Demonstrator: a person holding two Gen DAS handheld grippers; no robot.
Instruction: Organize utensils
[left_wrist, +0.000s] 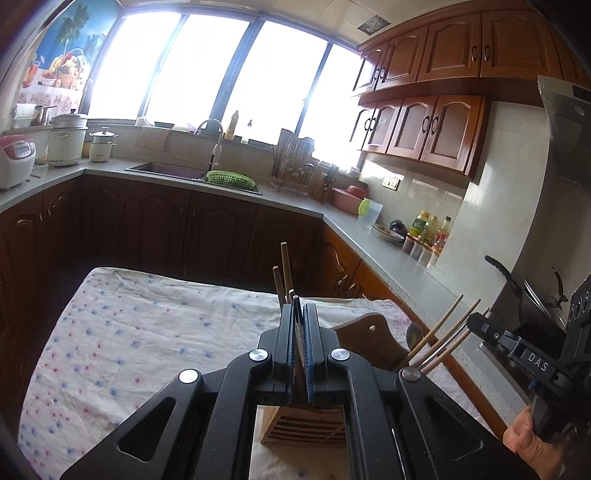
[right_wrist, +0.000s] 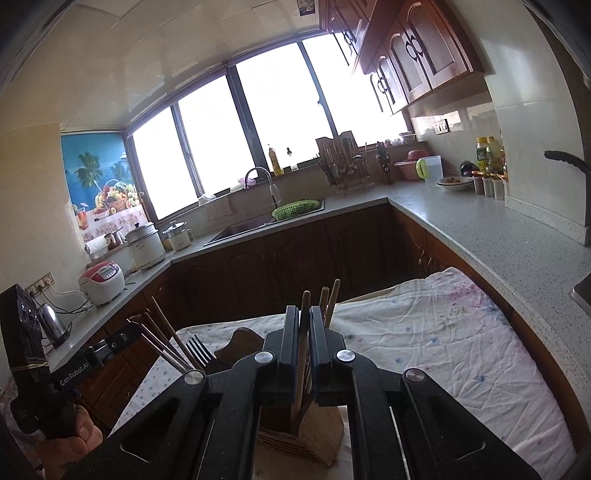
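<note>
Both my grippers are clenched above the wooden holder (right_wrist: 295, 432); left gripper (left_wrist: 300, 314) pinches a dark utensil (left_wrist: 297, 310); right gripper (right_wrist: 303, 321) grips a wooden chopstick (right_wrist: 303, 332).

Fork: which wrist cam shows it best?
Right wrist. The fork shows its tines clearly, standing left of the right gripper among the chopsticks. Left wrist shows only a bundle of sticks and metal handles; no tines can be made out there.
</note>
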